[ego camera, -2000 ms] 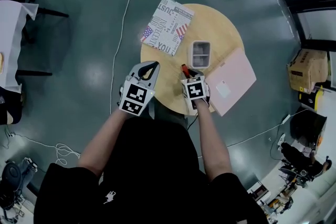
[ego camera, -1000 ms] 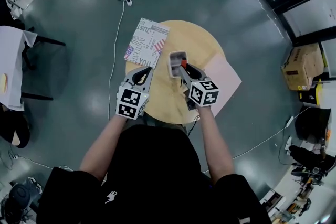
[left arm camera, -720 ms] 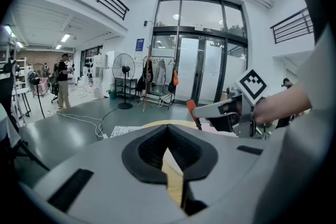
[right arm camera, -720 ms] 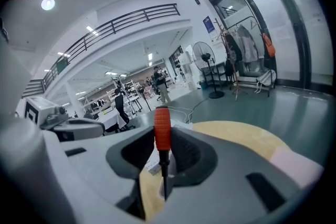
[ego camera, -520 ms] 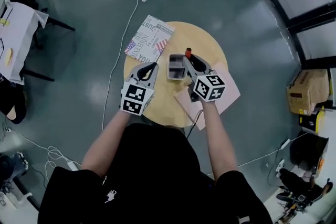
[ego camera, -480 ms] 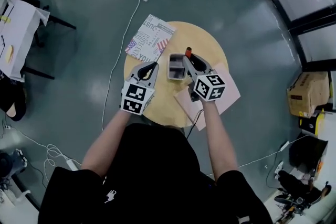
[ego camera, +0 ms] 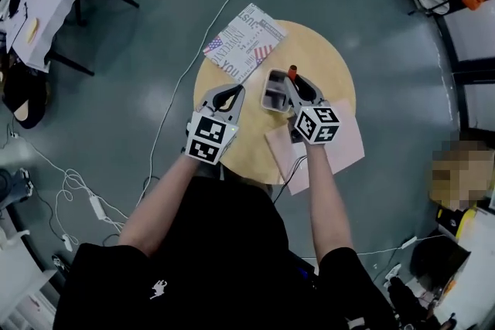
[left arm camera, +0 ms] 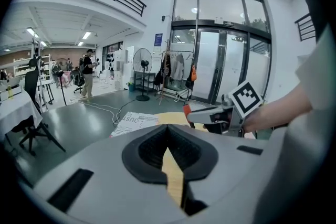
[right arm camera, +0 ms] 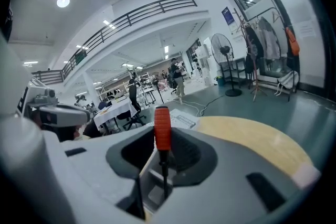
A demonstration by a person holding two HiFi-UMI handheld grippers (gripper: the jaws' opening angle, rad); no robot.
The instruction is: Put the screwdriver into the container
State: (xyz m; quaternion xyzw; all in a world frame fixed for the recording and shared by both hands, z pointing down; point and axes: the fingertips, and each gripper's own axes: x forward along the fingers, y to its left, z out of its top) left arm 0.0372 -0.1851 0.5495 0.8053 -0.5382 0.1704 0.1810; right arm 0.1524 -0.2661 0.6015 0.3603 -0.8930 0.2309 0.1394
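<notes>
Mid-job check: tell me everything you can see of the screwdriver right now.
The screwdriver has a rounded orange-red handle, plastic by its look, and a thin dark metal shaft. The right claw is shut on it, pads pressing the handle from both sides. It stands roughly upright, handle on top rising above the claw, shaft pointing down toward the gray container beneath. Nothing but the claw visibly touches it; whether the tip meets the container cannot be told.
</notes>
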